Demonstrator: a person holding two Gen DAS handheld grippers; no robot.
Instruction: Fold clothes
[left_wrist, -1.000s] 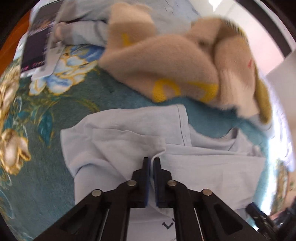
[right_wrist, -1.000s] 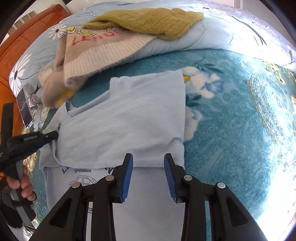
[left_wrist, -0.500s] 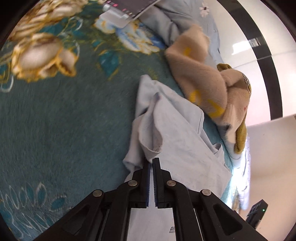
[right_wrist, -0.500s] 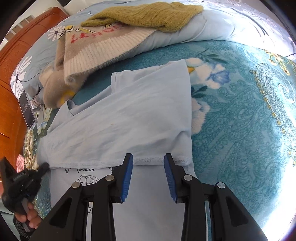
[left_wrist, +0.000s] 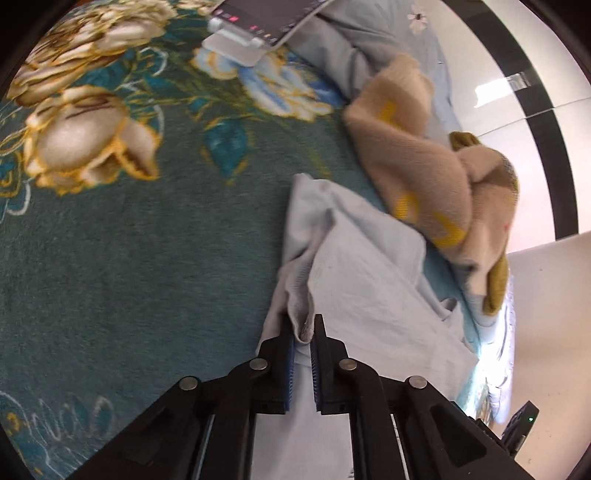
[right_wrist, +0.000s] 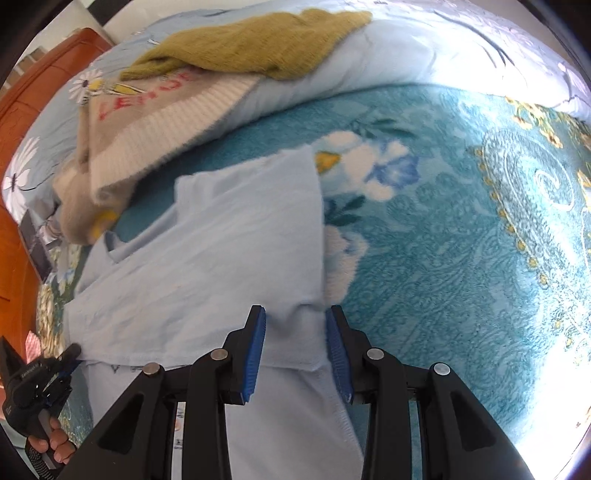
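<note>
Since the earlier frames the left gripper (left_wrist: 303, 328) has loosened: its jaws, then pressed together on the cloth, now stand slightly parted with a bunched edge of the light-blue T-shirt (right_wrist: 221, 251) lying loosely between them. The right gripper (right_wrist: 295, 325) has come down onto the shirt; its jaws stay wide apart and now straddle the hem of the folded-over layer at the right-hand corner, where a second ago they hovered short of it.

Near: the T-shirt lies on the bed's teal floral blanket (right_wrist: 443, 240), one part doubled over the printed front, the fold line running across between the two grippers.

Judgement: a fold is being laid down and released. The next move likely calls for the right jaws to close on the hem corner, or for both to smooth the layer flat; which one cannot be settled.

Far: a beige sweater (left_wrist: 436, 184) and an olive knit (right_wrist: 251, 44) lie heaped beyond, on the pale duvet (right_wrist: 406, 55). A tablet on a stand (left_wrist: 255, 29) sits at the blanket's far edge.
</note>
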